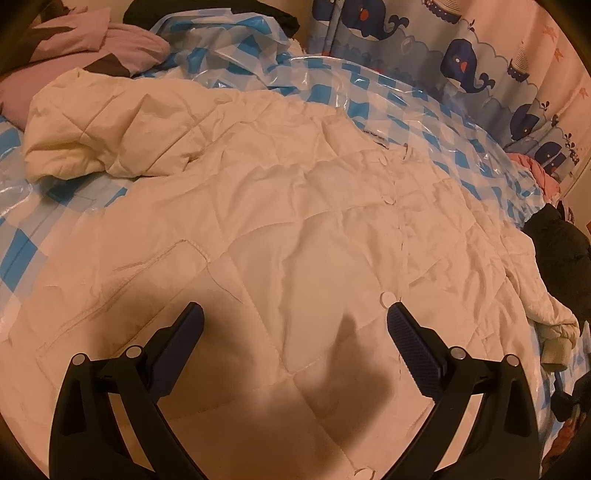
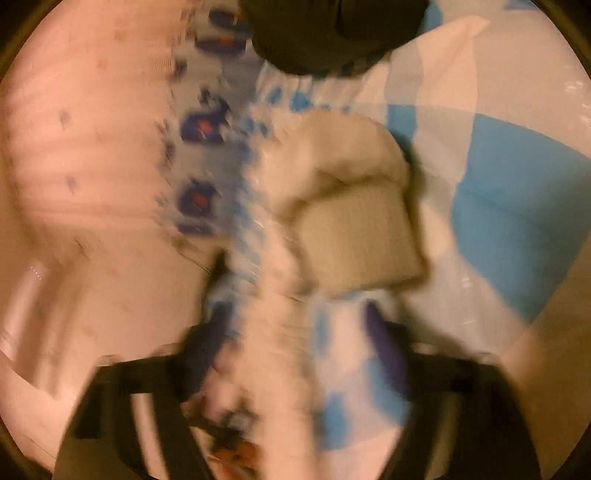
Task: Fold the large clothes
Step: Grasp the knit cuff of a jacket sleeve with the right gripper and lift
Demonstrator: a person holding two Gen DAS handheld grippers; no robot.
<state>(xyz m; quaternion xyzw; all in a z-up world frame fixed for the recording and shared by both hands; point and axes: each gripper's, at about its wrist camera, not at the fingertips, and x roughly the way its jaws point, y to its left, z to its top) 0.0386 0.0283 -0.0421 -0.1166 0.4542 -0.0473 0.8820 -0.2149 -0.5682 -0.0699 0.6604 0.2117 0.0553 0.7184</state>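
A large white quilted jacket point(image 1: 295, 206) lies spread front-up on a blue-and-white checked sheet point(image 1: 424, 110). Its left sleeve point(image 1: 92, 129) is bunched at the upper left; its right sleeve ends in a knit cuff point(image 1: 554, 343) at the right edge. My left gripper point(image 1: 295, 317) is open and empty, hovering over the jacket's lower front beside a snap button point(image 1: 386, 297). The right wrist view is heavily blurred: the beige cuff point(image 2: 358, 240) lies just ahead of my right gripper point(image 2: 295, 314), whose fingers look spread apart.
A pink and brown garment point(image 1: 85, 48) lies at the back left. Dark clothing point(image 1: 561, 258) sits at the right, also in the right wrist view point(image 2: 332, 33). A whale-print curtain point(image 1: 461, 62) hangs behind. A pink item point(image 1: 543, 173) lies near it.
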